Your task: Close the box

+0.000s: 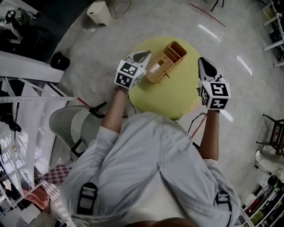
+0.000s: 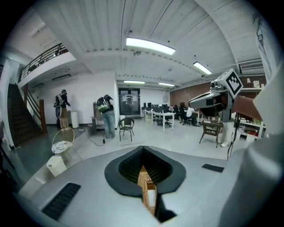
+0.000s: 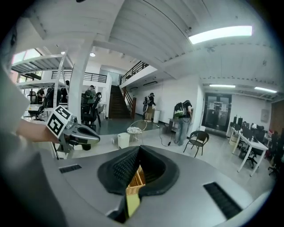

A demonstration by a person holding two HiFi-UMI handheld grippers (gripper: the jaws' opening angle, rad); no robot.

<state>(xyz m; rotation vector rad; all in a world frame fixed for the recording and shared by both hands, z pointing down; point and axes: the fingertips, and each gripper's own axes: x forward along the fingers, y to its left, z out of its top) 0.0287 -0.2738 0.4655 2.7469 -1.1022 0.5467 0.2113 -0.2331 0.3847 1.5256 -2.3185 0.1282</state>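
Observation:
A woven wicker box (image 1: 165,61) lies open on the round yellow table (image 1: 177,99), its two halves spread side by side, something pale in the near half. My left gripper (image 1: 144,55) hovers at the box's left end with its jaws together; I cannot tell whether it touches the box. In the left gripper view the left gripper (image 2: 143,148) is shut, and a strip of the box (image 2: 145,186) shows below it. My right gripper (image 1: 203,61) hangs shut over the table's right edge, apart from the box. The right gripper view shows the right gripper (image 3: 138,150) shut above the box (image 3: 135,177).
On the floor beyond the table stand a white bin (image 1: 100,12) and a black round object (image 1: 60,60). A grey seat (image 1: 71,124) is at my left, metal shelving (image 1: 17,102) further left. People stand far off in the hall (image 2: 106,116).

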